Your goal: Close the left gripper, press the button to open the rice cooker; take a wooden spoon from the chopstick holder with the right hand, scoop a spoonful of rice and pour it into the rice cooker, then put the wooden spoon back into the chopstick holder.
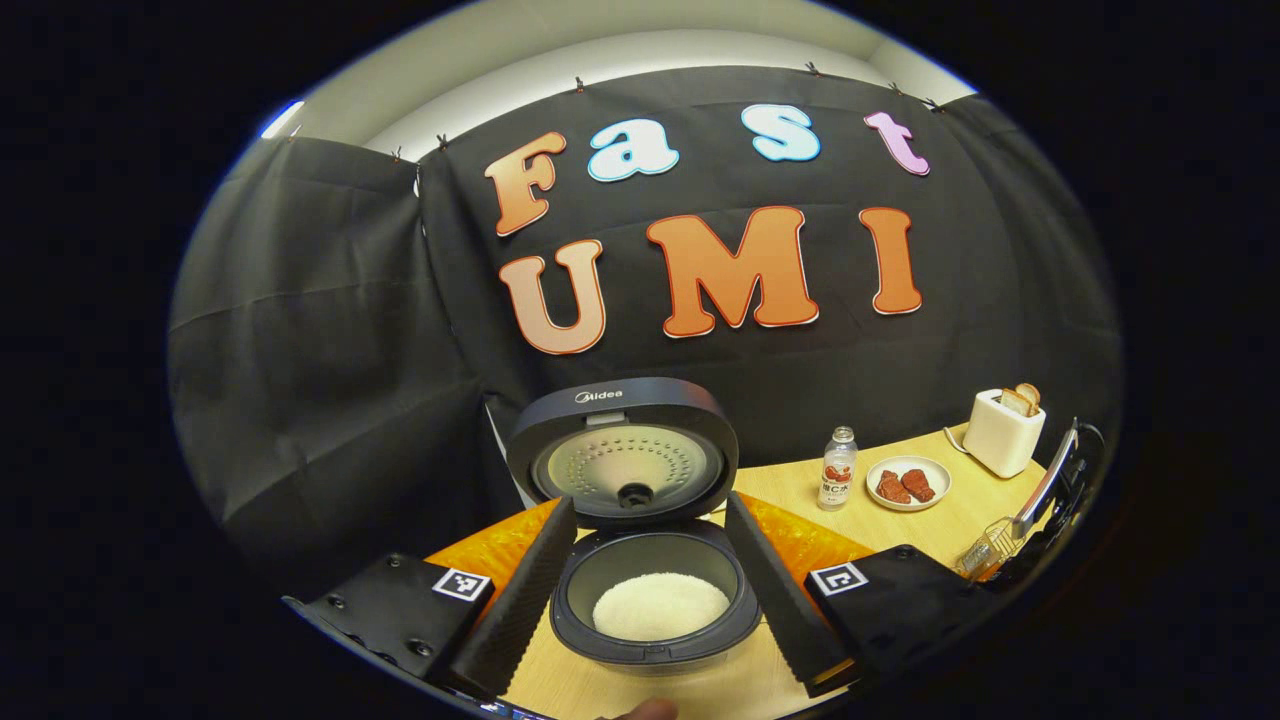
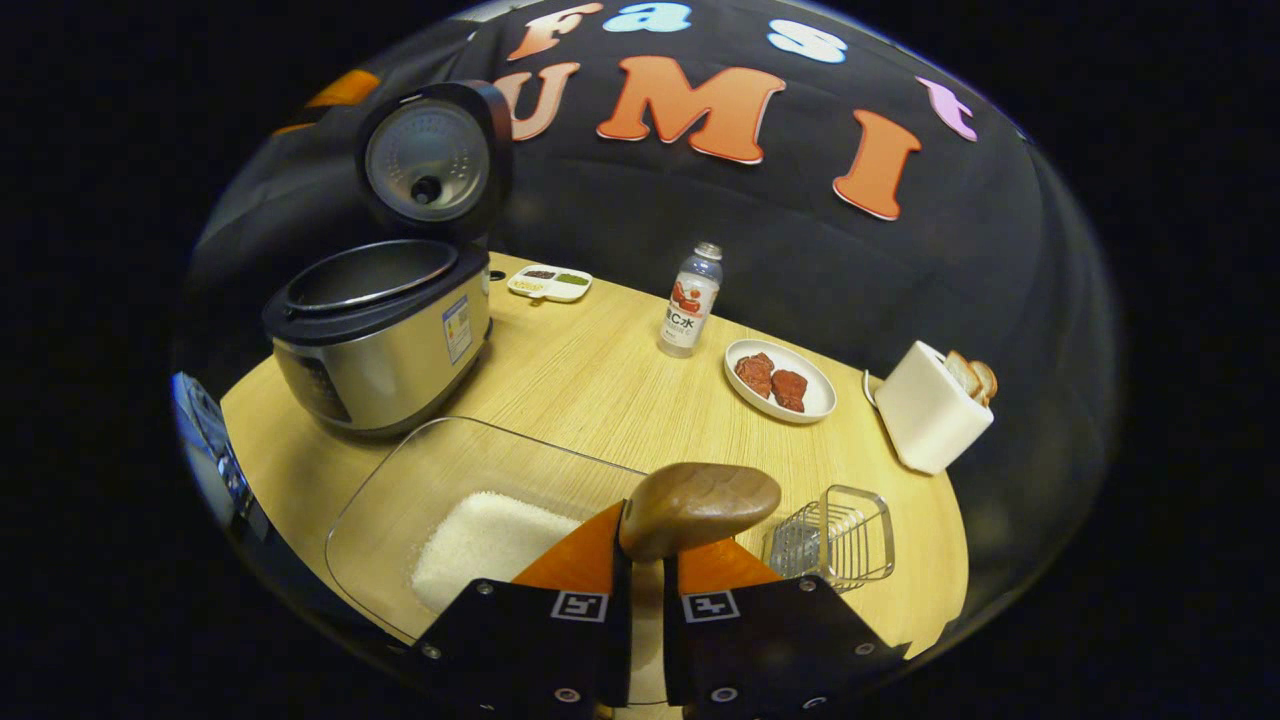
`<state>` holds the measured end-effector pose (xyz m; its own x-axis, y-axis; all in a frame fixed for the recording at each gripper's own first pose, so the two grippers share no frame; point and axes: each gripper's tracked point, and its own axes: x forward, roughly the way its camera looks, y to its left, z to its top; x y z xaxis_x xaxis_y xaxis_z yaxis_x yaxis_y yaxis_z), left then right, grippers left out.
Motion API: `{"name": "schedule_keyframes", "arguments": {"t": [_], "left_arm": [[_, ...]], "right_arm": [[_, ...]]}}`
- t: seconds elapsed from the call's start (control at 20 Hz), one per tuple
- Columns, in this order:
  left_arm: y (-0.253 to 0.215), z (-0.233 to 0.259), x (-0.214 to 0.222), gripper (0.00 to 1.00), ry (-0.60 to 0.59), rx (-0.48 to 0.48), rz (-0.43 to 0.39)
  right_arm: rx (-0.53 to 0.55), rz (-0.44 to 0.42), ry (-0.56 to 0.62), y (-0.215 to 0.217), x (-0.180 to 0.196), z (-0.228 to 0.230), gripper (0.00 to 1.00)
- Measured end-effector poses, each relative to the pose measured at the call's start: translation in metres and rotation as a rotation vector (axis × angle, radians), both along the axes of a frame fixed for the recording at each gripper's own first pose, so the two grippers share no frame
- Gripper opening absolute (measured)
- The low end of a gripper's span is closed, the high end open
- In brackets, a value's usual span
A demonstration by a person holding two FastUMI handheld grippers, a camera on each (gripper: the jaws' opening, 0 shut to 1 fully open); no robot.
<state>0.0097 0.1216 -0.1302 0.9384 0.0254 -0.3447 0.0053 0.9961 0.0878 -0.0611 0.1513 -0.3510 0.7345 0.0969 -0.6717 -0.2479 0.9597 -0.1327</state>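
Note:
The rice cooker (image 1: 640, 560) stands open, its lid (image 1: 625, 465) tipped up, and white rice (image 1: 660, 605) lies in the inner pot. My left gripper (image 1: 650, 600) hangs open just above the pot, one finger on each side of it. In the right gripper view the cooker (image 2: 385, 320) sits at the far left of the table. My right gripper (image 2: 648, 560) is shut on the wooden spoon (image 2: 698, 505), whose rounded head sticks out past the fingertips. The spoon is above the right end of a clear glass dish (image 2: 400, 470) holding a heap of rice (image 2: 480, 540). The wire chopstick holder (image 2: 835, 535) stands just to the right.
On the wooden table (image 2: 600, 380) are a small bottle (image 2: 690, 300), a white plate (image 2: 810, 400) with red pieces, a white toaster (image 2: 930, 405) with bread and a small divided dish (image 2: 550, 283). Black cloth walls the back. The other gripper (image 1: 1050, 490) shows at far right in the left gripper view.

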Motion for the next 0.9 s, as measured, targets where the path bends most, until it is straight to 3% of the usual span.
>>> {"name": "schedule_keyframes", "arguments": {"t": [0.35, 0.4, 0.45, 0.9], "left_arm": [[0.011, -0.011, 0.001, 1.00, 0.007, 0.006, -0.011], [0.014, -0.014, 0.000, 0.93, 0.008, 0.006, -0.008], [0.017, -0.016, -0.002, 1.00, 0.013, 0.009, -0.003], [0.046, -0.025, -0.008, 1.00, 0.037, 0.017, 0.054]], "right_arm": [[0.073, -0.033, 0.006, 0.016, 0.000, -0.002, 0.12], [0.112, -0.038, 0.014, 0.022, -0.001, 0.000, 0.12], [0.152, -0.043, 0.031, 0.030, -0.002, 0.000, 0.12], [0.290, 0.021, 0.058, 0.086, -0.015, 0.004, 0.12]]}}
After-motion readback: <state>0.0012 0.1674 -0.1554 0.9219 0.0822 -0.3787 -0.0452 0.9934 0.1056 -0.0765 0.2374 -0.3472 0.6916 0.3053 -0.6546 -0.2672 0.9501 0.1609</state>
